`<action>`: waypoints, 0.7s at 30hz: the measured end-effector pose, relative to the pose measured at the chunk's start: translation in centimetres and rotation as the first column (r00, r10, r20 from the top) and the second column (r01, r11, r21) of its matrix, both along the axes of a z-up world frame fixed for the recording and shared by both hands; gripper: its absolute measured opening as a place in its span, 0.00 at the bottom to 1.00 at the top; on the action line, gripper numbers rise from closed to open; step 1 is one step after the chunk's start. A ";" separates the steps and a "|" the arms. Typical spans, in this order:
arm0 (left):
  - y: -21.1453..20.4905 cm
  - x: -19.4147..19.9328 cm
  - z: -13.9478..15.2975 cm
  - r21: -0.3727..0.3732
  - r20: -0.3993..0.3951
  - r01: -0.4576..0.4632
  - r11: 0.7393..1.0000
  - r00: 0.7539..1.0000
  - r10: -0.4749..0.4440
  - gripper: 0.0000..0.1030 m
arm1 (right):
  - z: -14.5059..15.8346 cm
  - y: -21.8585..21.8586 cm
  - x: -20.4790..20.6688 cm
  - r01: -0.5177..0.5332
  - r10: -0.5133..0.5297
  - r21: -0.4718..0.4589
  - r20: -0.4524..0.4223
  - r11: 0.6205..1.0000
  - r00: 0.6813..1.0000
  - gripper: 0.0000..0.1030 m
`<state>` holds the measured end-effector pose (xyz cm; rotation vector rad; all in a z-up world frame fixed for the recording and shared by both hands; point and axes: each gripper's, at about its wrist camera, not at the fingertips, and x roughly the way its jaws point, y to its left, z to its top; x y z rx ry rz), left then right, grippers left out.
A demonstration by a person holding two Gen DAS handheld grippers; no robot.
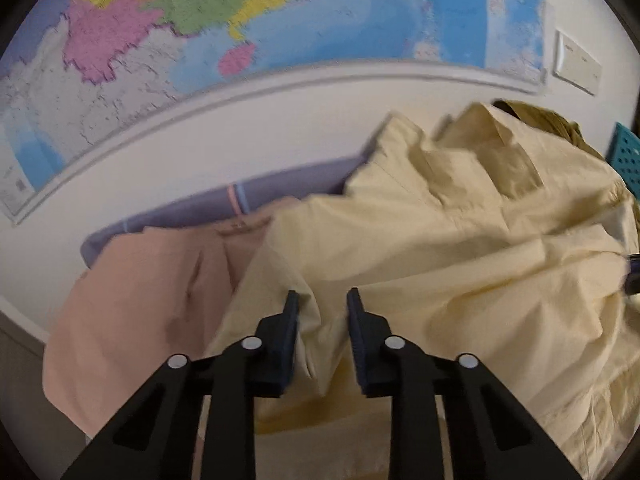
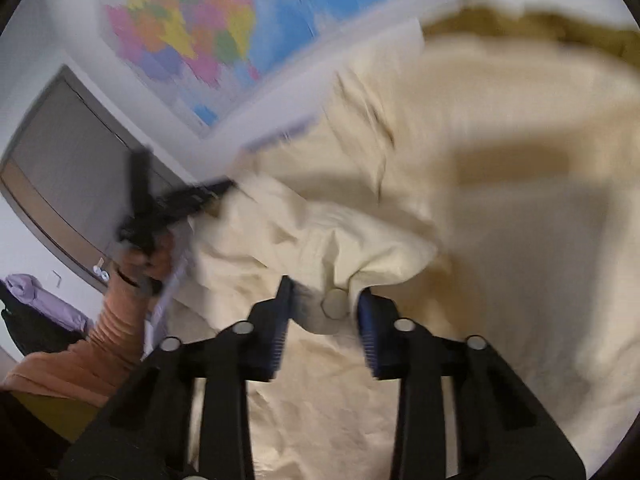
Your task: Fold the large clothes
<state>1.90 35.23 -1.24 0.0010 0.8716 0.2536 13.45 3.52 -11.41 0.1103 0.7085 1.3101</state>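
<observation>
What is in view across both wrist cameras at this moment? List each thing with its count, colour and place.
shirt: one, pale yellow, crumpled across the middle and right, collar toward the wall
garment: one, peach-pink, left of the shirt, partly under it
olive cloth: one, behind the shirt's collar
purple surface: one, under the clothes, along the wall
wall map: one, multicoloured, on the white wall above
wall plate: one, white, right of the map
teal perforated bin: one, far right edge
left gripper: black, jaws narrow, a fold of shirt between them
right gripper: black with blue pads, shirt fabric bunched between them
sleeve: orange, ribbed, on the arm carrying the left gripper
</observation>
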 end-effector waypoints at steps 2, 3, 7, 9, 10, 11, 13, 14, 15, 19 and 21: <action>0.2 0.3 0.9 -0.013 0.034 -0.014 1.000 0.999 0.015 0.22 | 1.9 -2.4 -0.3 0.048 -0.048 0.043 -0.004 0.998 0.999 0.22; 0.1 0.6 1.2 0.015 0.050 -0.038 0.999 0.998 0.037 0.22 | 2.4 -3.4 -0.4 0.070 -0.070 0.052 0.000 0.996 0.998 0.22; -0.6 2.1 0.1 0.010 0.031 -0.017 1.000 0.999 0.016 0.32 | 1.8 -6.1 -1.0 0.194 -0.192 -0.036 0.042 0.980 0.980 0.23; -1.2 3.1 -1.3 0.023 -0.005 -0.010 1.000 1.000 0.010 0.32 | 0.0 -5.7 -0.7 0.223 -0.222 -0.107 0.025 0.969 0.975 0.25; -1.4 3.5 -1.7 0.032 -0.019 -0.013 0.999 1.000 0.014 0.32 | -1.2 -5.2 -0.3 0.228 -0.228 -0.140 0.015 0.964 0.974 0.27; -1.5 3.8 -2.1 0.042 -0.032 -0.016 0.999 0.999 0.017 0.32 | -2.1 -5.0 0.0 0.242 -0.245 -0.157 0.002 0.957 0.969 0.28; -1.3 4.0 -2.5 0.062 -0.042 -0.037 0.997 0.998 0.040 0.32 | -3.0 -4.9 0.4 0.247 -0.252 -0.155 -0.014 0.956 0.968 0.28; -1.1 3.9 -2.5 0.060 -0.042 -0.048 0.997 0.998 0.051 0.39 | -3.1 -5.1 0.5 0.248 -0.254 -0.144 -0.025 0.958 0.967 0.28; -0.9 3.6 -2.3 0.054 -0.040 -0.056 0.997 0.998 0.058 0.43 | -3.0 -5.3 0.5 0.243 -0.249 -0.132 -0.028 0.961 0.968 0.28; -0.6 0.8 0.3 0.046 0.046 -0.058 0.997 0.997 0.056 0.57 | -1.8 -6.1 -0.6 0.263 -0.260 -0.109 0.037 0.959 0.965 0.27; -1.2 -0.7 1.4 0.035 0.083 -0.029 0.999 0.996 0.026 0.62 | -1.4 -6.0 -0.9 0.273 -0.266 -0.116 0.070 0.955 0.961 0.27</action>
